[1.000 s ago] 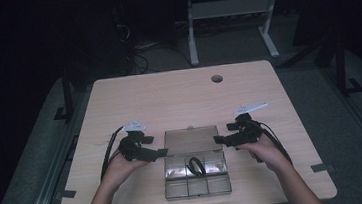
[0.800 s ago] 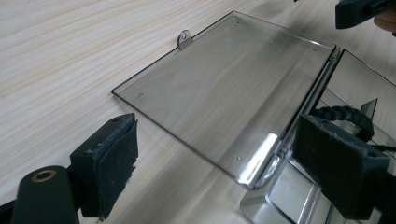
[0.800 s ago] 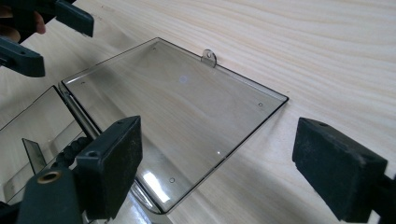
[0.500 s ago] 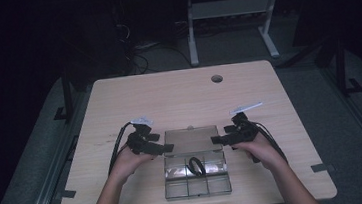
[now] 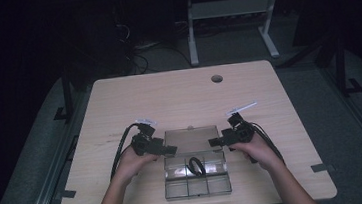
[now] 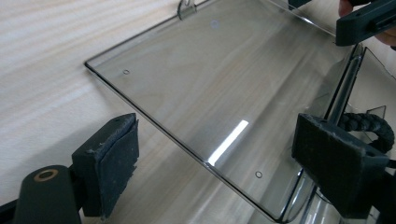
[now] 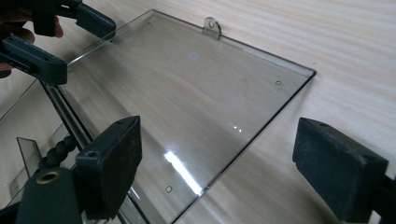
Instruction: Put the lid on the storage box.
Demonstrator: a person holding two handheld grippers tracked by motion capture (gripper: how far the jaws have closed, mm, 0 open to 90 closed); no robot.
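- Box (image 5: pixel 196 181) on our desk (image 5: pixel 178 97), lid (image 6: pixel 219 79) folded back flat
- Left claw (image 6: pixel 215 158) gapes at lid's corner
- Right claw (image 7: pixel 233 168) gapes opposite

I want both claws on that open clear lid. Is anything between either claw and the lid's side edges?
Nothing visible. The left claw and right claw stand open, each straddling a side edge of the lid, which lies flat on the table.
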